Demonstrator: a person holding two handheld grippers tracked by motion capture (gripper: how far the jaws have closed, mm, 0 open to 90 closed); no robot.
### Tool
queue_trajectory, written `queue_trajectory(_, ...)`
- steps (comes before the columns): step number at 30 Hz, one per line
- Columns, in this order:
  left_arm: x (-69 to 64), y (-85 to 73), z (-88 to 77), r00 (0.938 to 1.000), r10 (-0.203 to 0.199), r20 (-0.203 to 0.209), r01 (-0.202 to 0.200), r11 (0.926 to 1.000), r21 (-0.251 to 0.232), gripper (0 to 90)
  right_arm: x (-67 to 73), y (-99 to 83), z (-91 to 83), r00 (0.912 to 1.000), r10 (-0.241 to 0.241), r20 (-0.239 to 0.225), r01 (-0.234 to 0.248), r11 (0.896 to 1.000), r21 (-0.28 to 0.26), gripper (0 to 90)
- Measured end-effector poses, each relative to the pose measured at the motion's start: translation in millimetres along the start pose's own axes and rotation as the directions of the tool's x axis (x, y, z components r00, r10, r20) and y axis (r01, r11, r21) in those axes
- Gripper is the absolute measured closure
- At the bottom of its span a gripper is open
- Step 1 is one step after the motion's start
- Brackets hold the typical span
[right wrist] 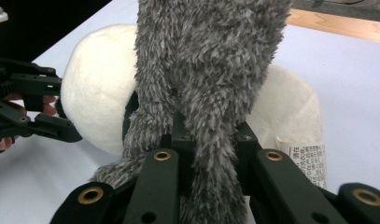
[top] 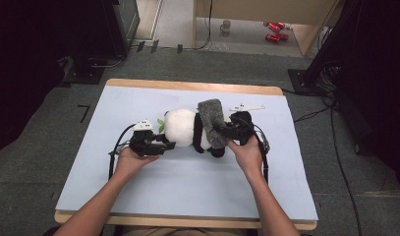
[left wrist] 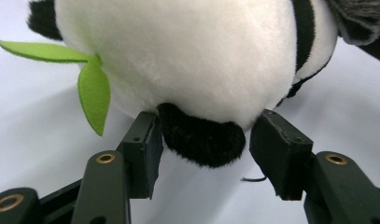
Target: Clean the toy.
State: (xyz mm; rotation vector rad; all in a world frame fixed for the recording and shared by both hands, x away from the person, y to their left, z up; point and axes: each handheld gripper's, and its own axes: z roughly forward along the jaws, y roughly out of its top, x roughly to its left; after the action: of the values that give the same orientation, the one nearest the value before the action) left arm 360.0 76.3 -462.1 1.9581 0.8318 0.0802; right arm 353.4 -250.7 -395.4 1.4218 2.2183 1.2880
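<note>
From the high view, my plush panda (top: 183, 127) lies mid-counter (top: 138, 191), grey fuzzy cloth (top: 212, 120) draped at its 3 o'clock; both forearms reach in from 6.

Left gripper view: left gripper (left wrist: 204, 149) fingers stand apart around the black ear, unpressed. Soft, light; grip there.

Right gripper view: right gripper (right wrist: 208, 140) fingers pinch the cloth.

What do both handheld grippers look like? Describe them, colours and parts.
Both the left gripper and right gripper are black, with flat linkage arms pinned by brass-coloured rivets and blocky black jaws. Each carries a small white fitting on top and trails a black cable. The forearms are bare, no sleeves.
</note>
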Motion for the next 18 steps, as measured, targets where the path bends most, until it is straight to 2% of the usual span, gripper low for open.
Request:
queue_trajectory(1, 0.7, 0.2, -0.7, 0.9999, 0.011, -0.006, -0.011, 0.9998, -0.014, 43.0, -1.1, 1.1, 0.4, 1.0000, -0.002, 0.001, 0.002, 1.000, 0.002, 77.6)
queue_trajectory(6, 4.4, 3.7, -5.1, 0.9998, 0.017, -0.006, -0.017, 0.9974, -0.070, 41.4, -9.5, 8.2, 3.7, 0.9998, 0.022, 0.001, -0.022, 1.000, 0.004, 77.4)
queue_trajectory(11, 12.4, 11.4, -14.7, 0.9994, 0.027, 0.019, -0.025, 0.9909, -0.133, 42.3, -15.5, 12.0, 7.6, 0.9983, 0.045, -0.036, -0.045, 0.999, 0.012, 77.1)
queue_trajectory(15, 19.1, 14.1, -11.1, 0.9989, 0.047, 0.002, -0.046, 0.9940, -0.099, 41.8, -15.0, 17.0, 9.7, 0.9988, 0.035, -0.034, -0.035, 0.999, 0.011, 76.8)
queue_trajectory(18, 19.8, 17.0, -6.2, 0.9967, 0.081, -0.007, -0.082, 0.9927, -0.089, 39.9, -16.3, 19.9, 12.0, 0.9984, 0.038, -0.042, -0.037, 0.999, 0.008, 76.7)
